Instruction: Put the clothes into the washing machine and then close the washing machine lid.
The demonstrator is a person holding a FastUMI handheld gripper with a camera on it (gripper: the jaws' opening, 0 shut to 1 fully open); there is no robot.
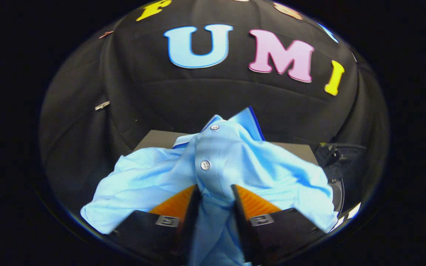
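The gripper [215, 192] is clamped on a light blue button-up shirt [235, 162], with both fingers pressing a bunched fold of the fabric between them; the fold sits at the button placket, just below the lower of two visible buttons. The grip point appears chosen near the garment's front centre, so that the cloth drapes away on both sides of the fingers rather than trailing from one end. The shirt spreads wide to the left and right of the fingers and rises to a peak just beyond them, where the collar area and a darker blue edge stand up; this tented shape suggests the fabric is being carried by the grip, though whether its lower edges rest on anything cannot be determined. Beyond the shirt lies a flat grey surface [161, 139], partly covered by the garment. To the right of the shirt, past its hanging edge, a dark curved object with a rim [340, 173] is visible; it may be part of the washing machine, but too little of it shows to confirm this. No lid can be identified. Judgement: the task stands at the carrying stage, the garment secured but not yet deposited, and the lid closing remains outstanding. Risk noted: loose sleeves hanging clear of the grip could catch on the opening's edge during loading.
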